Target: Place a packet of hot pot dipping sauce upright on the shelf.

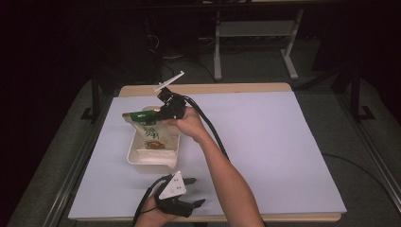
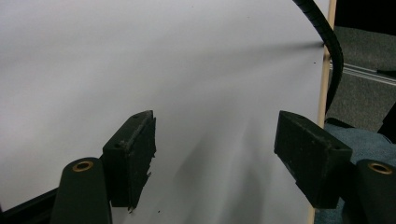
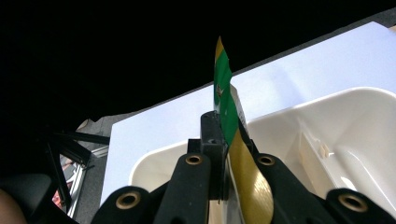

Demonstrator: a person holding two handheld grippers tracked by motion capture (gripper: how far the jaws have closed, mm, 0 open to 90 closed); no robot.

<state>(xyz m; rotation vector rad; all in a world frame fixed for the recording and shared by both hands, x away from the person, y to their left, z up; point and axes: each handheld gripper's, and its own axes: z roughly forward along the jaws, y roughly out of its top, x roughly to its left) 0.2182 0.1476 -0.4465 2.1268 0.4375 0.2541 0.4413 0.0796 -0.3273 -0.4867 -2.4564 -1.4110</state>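
Over the white tray [image 1: 142,158] at about ten o'clock of the desk [image 1: 265,142], the right hand-held gripper [image 1: 161,113] has its jaws clenched on the top edge of a green-and-gold snack packet [image 1: 147,132]. In the right gripper view the jaws stand pressed together with the packet's [image 3: 223,100] sealed strip pinched between them and the tray's [image 3: 355,116] pale wall just beyond. The packet hangs upright with its lower part down inside the tray; whether its bottom edge rests on the tray floor or hangs just clear I cannot tell, since the high view is small and dim there.

As a judgement, the work is about at its middle — the packet is gripped and sits within the tray's walls, and what is left is either to let it go there or to lift it clear.

The right forearm [image 1: 227,175] reaches from six o'clock diagonally up toward eleven, wrist bent so the gripper points toward nine o'clock and slightly down. The left hand-held gripper [image 1: 191,191] rests low at the near edge, around seven o'clock, jaws released and wide apart — nothing between its pads [image 2: 133,158] but bare desk surface.
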